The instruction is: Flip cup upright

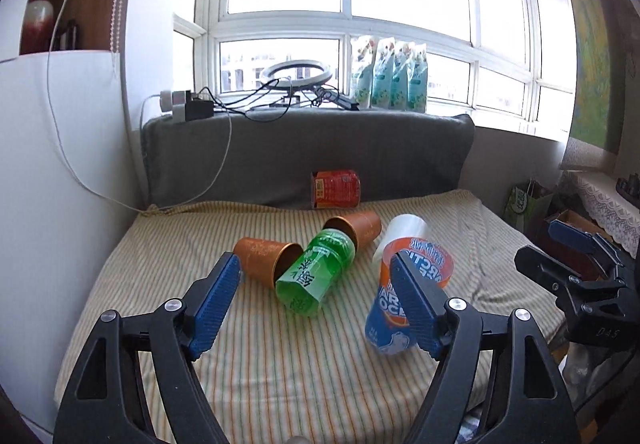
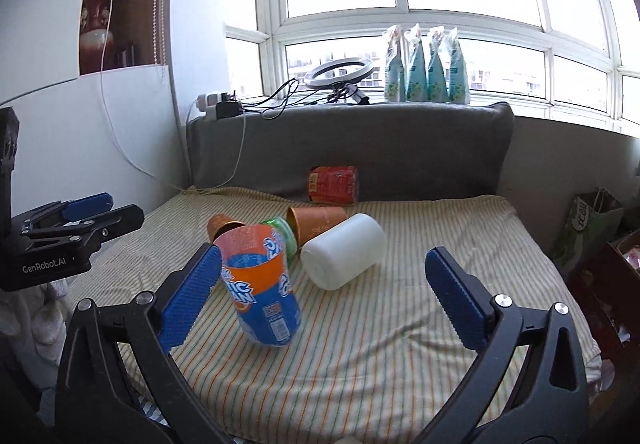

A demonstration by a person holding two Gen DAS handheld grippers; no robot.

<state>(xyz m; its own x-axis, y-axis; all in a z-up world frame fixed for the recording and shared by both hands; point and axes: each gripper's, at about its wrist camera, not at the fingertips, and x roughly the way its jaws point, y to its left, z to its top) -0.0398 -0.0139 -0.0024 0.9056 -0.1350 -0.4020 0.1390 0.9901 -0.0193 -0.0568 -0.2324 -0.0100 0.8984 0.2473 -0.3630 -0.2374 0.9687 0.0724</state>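
**Left wrist and right wrist: blue-orange cup upright, others still lying down**

Left wrist view: left gripper [image 1: 314,286] is spread wide, holding nothing. Its right finger overlaps the blue-and-orange cup [image 1: 390,318]; contact cannot be confirmed. On the striped bed [image 1: 260,356], a green cup [image 1: 318,272] lies on its side with its far end near the mouth of the far brown cup [image 1: 354,228]. The near brown cup [image 1: 266,258] lies just to its left, mouth facing near. A red can [image 1: 335,188] lies at the far cushion. All visible interiors look empty.

Right wrist view: right gripper [image 2: 324,290] is also wide open and empty. The blue-and-orange cup [image 2: 262,296] stands mouth up, tilted slightly, just beside the left finger. A white cup [image 2: 344,250] lies on its side right of it, closed base facing near; its inside is hidden.

Judgement: the white cup looks like the next candidate. Centre both fingers across its body, close gently since thin plastic may buckle, rotate mouth up, and release only once the base sits flat on the soft bedding.
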